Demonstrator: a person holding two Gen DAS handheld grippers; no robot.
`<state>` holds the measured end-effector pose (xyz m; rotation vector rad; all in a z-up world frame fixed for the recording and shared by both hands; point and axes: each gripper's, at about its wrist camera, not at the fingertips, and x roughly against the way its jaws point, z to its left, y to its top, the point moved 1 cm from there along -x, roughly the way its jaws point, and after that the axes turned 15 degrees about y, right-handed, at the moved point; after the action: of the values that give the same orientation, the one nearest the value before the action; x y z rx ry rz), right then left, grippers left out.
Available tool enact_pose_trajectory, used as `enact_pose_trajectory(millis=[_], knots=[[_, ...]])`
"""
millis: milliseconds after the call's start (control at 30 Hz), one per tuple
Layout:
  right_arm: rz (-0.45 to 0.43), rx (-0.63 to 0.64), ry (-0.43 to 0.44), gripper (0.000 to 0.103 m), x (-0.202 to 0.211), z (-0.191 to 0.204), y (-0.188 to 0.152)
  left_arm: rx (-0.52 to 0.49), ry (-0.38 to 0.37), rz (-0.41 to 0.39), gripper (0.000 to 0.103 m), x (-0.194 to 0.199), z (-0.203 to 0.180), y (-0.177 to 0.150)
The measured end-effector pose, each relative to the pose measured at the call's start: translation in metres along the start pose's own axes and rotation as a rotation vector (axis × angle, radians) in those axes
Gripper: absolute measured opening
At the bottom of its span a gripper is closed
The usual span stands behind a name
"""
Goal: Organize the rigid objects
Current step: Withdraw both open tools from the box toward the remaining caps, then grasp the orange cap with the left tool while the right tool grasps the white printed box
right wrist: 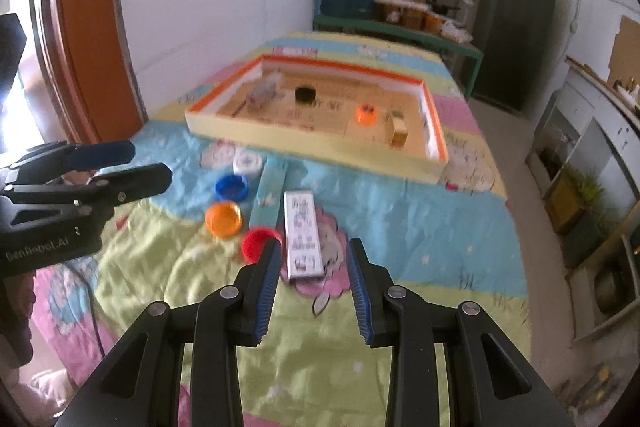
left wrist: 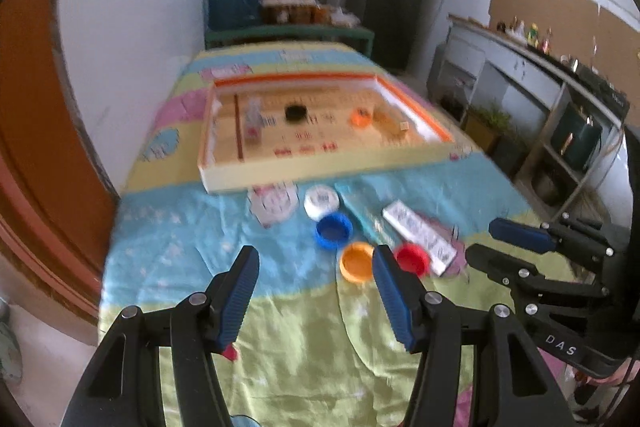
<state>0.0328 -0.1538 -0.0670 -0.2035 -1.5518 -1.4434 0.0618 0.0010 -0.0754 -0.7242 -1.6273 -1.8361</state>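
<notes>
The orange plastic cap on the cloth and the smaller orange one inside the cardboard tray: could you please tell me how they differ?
The orange plastic cap on the cloth lies near the grippers among the loose caps; the orange cap in the tray sits inside the shallow orange-rimmed cardboard tray. The cloth one shows a plain open hollow facing up; the tray one has something dark on top, too blurred to identify. Both are round and orange.

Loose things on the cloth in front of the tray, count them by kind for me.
Round caps: 4, namely white, blue, orange and red
Long flat boxes: 2, one light blue, one white printed
Total: 6
</notes>
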Motion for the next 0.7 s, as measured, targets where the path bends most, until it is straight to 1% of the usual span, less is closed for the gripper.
enact_pose_trajectory(millis=[167, 333, 433, 567, 667, 700], knots=[[0.039, -0.02, 0.019, 0.034, -0.015, -0.005, -0.012, -0.038, -0.022, 0.055, 0.059, -0.023, -0.015, -0.011], [0.052, -0.03, 0.026, 0.034, -0.021, -0.008, -0.019, -0.061, -0.038, 0.091, 0.059, -0.038, -0.025, -0.015], [0.058, -0.038, 0.029, 0.034, -0.024, -0.01, -0.02, -0.075, -0.033, 0.1, 0.059, -0.045, -0.029, -0.014], [0.064, -0.042, 0.034, 0.034, -0.027, -0.013, -0.02, -0.078, -0.032, 0.084, 0.058, -0.047, -0.031, -0.011], [0.068, -0.045, 0.038, 0.034, -0.029, -0.014, -0.021, -0.075, -0.03, 0.07, 0.05, -0.049, -0.03, -0.01], [0.069, -0.045, 0.039, 0.034, -0.03, -0.015, -0.02, -0.07, -0.036, 0.067, 0.045, -0.049, -0.03, -0.01]])
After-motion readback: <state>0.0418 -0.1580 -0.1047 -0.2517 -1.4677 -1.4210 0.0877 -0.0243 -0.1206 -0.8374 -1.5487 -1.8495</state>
